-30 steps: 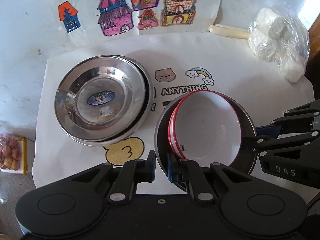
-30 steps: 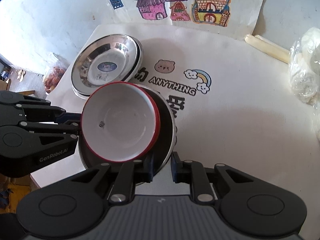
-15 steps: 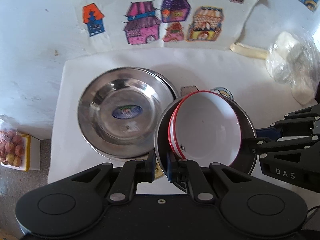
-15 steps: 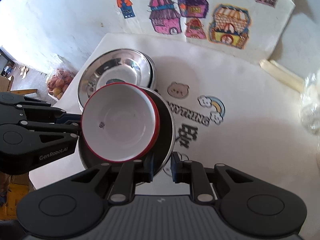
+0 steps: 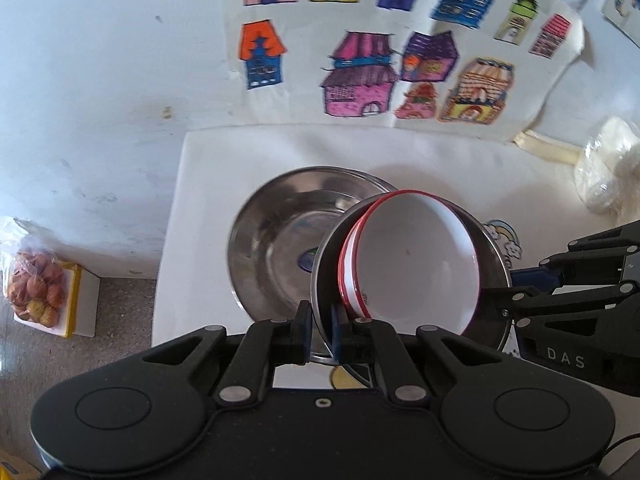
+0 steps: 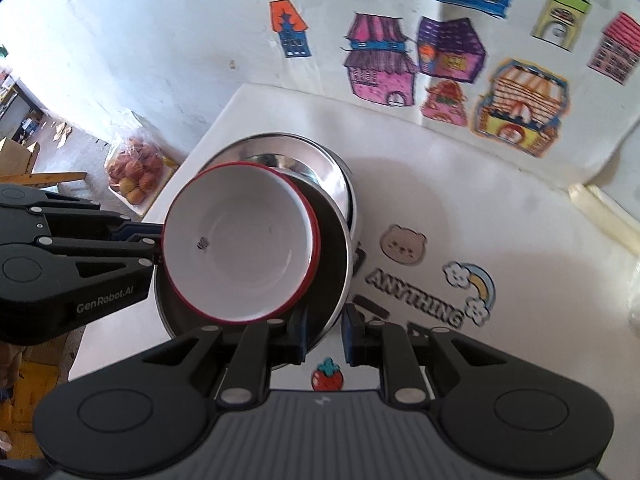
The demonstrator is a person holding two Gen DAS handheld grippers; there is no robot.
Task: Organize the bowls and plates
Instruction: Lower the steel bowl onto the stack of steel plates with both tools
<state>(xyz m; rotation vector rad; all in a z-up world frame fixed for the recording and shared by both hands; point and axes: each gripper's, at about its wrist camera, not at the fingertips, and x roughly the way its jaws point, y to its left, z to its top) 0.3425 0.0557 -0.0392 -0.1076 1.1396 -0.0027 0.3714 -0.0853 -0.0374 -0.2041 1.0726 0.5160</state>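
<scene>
Steel bowl [image 5: 490, 256] carrying red-rimmed bowls [image 5: 416, 260], pinched at opposite rim edges by left gripper [image 5: 321, 330] and right gripper [image 6: 324, 332], jaws narrow, for a level two-handed carry. Held over steel plates [image 5: 276, 240] near the mat's [image 5: 200, 200] left edge, likely for stacking

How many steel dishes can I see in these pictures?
3, maybe more: one steel plate carried under the white bowl, and two stacked steel plates on the mat; further plates might hide underneath.
</scene>
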